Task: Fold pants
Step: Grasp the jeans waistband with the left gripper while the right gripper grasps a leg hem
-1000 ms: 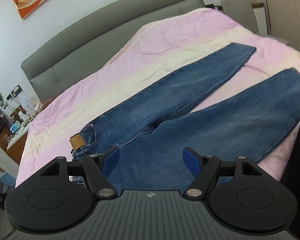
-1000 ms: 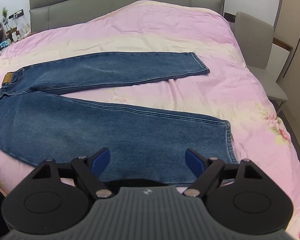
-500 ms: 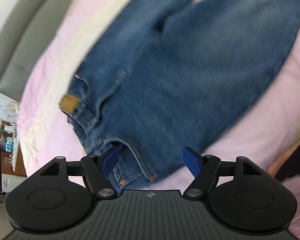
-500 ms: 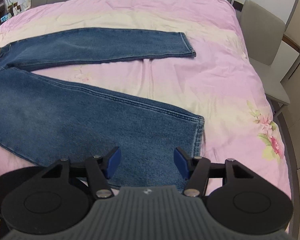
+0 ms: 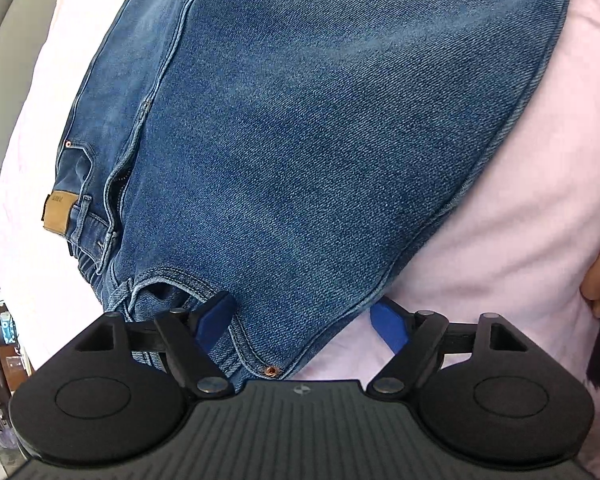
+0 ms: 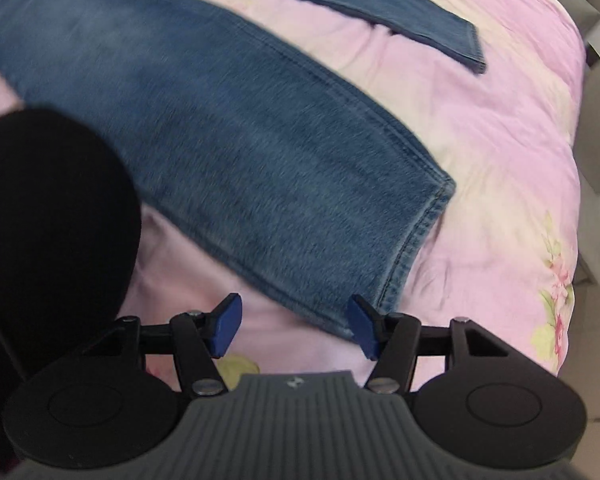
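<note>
Both grippers dropped low over the jeans.

My left gripper (image 5: 304, 326), jaws apart, now straddles the jeans (image 5: 300, 140) at the waist corner; a second ago it hung high. My right gripper (image 6: 294, 326), also apart, has closed on the near leg hem (image 6: 412, 252). Jeans flat on pink bedspread (image 6: 500, 160).

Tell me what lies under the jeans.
The jeans lie flat on the pink bedspread, which shows around both legs and between them. Whatever is directly beneath the denim is covered.
</note>
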